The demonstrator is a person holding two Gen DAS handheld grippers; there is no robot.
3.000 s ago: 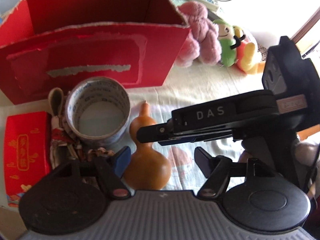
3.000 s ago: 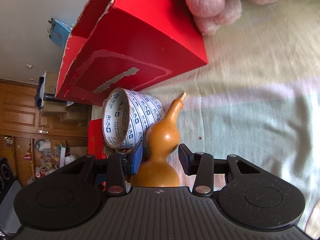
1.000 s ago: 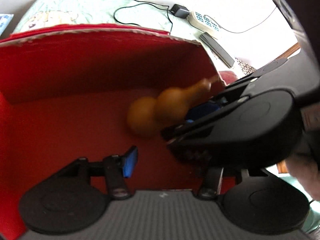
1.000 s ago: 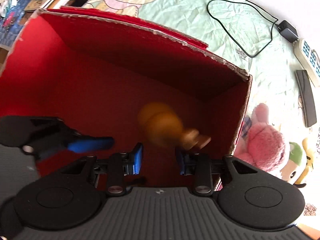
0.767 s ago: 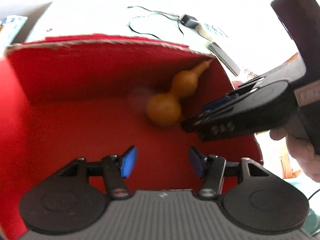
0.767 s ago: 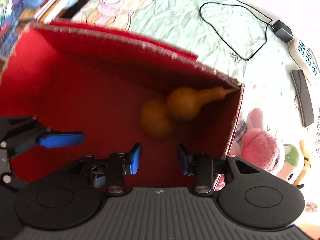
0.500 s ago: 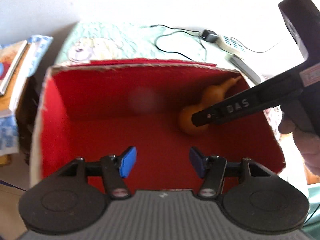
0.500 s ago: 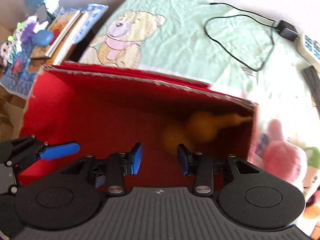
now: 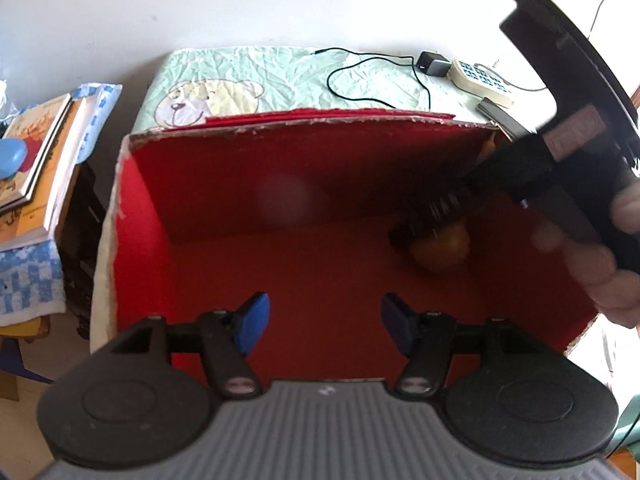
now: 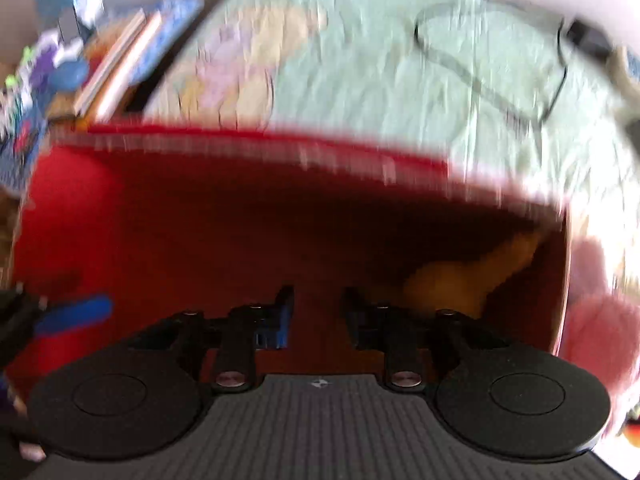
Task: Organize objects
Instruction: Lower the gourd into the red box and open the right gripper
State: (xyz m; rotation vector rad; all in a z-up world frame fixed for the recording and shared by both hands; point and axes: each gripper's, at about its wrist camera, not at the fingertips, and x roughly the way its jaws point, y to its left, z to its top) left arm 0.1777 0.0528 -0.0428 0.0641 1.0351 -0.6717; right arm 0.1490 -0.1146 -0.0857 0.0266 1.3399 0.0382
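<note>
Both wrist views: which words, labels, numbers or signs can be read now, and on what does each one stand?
Nothing can be read in either view.
Pale label on the right tongs, whose empty jaws have just been closing: blurred.
Book covers: print too small.
Right wrist view: all motion-blurred.

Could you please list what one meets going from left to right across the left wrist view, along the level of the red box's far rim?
Stack of books → red box → gourd → right claw → the person's hand.
</note>
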